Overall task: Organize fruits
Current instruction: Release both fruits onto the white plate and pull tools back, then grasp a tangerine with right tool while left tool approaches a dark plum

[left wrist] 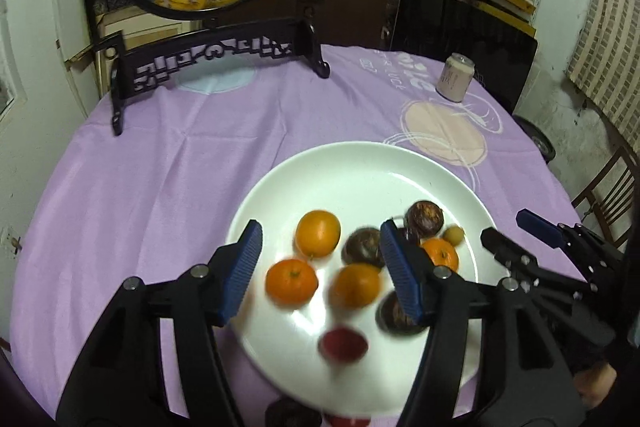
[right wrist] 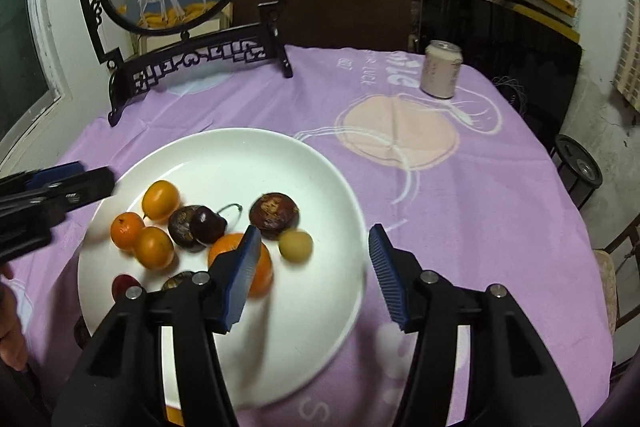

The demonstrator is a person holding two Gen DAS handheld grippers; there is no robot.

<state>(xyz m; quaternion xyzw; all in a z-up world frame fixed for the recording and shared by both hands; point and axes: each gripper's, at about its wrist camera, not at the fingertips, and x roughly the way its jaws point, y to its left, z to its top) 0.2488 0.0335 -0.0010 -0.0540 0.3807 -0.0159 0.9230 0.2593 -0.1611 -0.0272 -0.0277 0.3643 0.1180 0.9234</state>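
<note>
Fruits blurred on plate, some behind tools; both tools spread, empty.

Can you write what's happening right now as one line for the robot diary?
left gripper: open, empty | right gripper: open, empty | round white plate: holds oranges, dark round fruits, on purple tablecloth

Dim indoor light, glare on white plate — fruit motion-blurred, fisheye bending, dark vignette at corners.
</note>
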